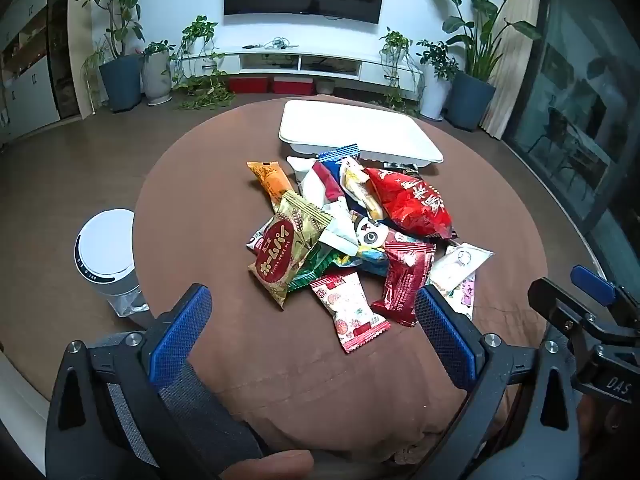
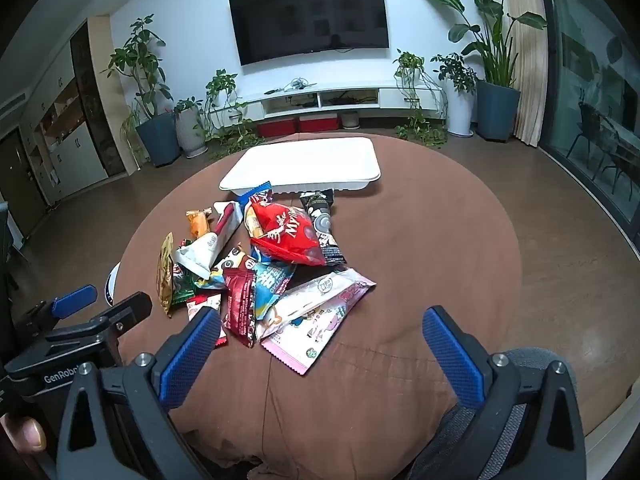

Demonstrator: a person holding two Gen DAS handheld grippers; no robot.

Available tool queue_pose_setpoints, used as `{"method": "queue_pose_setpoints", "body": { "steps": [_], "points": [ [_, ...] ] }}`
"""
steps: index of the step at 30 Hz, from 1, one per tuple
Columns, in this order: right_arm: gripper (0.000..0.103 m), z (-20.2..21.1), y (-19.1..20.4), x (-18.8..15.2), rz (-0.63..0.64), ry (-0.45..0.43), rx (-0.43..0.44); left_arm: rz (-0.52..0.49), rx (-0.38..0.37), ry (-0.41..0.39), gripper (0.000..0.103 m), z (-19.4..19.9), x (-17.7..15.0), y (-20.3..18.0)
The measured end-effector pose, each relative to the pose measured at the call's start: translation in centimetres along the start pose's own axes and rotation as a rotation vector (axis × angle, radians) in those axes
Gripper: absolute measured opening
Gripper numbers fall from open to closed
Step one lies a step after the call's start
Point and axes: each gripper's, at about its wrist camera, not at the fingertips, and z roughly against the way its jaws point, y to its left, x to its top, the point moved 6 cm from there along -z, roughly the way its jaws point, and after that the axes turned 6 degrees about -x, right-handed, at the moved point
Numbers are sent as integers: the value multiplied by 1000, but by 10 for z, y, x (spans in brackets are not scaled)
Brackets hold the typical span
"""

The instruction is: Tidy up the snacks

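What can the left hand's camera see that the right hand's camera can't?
Only the left wrist view shows the whole white round bin beside the table and the full gold snack packet.

Only the right wrist view clearly shows the long black snack packet and the whole pink packet.

Both show the white tray behind the pile, the big red bag, the brown tablecloth, and open, empty grippers: left gripper, right gripper.

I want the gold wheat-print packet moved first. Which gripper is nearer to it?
Left. The left gripper hovers open just short of the gold packet; the right gripper sits farther off, by the pile's pink side.
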Motion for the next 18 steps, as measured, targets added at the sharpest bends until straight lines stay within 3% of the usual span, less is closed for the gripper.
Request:
{"method": "queue_pose_setpoints", "body": {
  "steps": [18],
  "points": [
    [103, 0, 0, 0, -2, 4, 0, -14, 28, -1, 103, -1, -3, 3]
  ]
}}
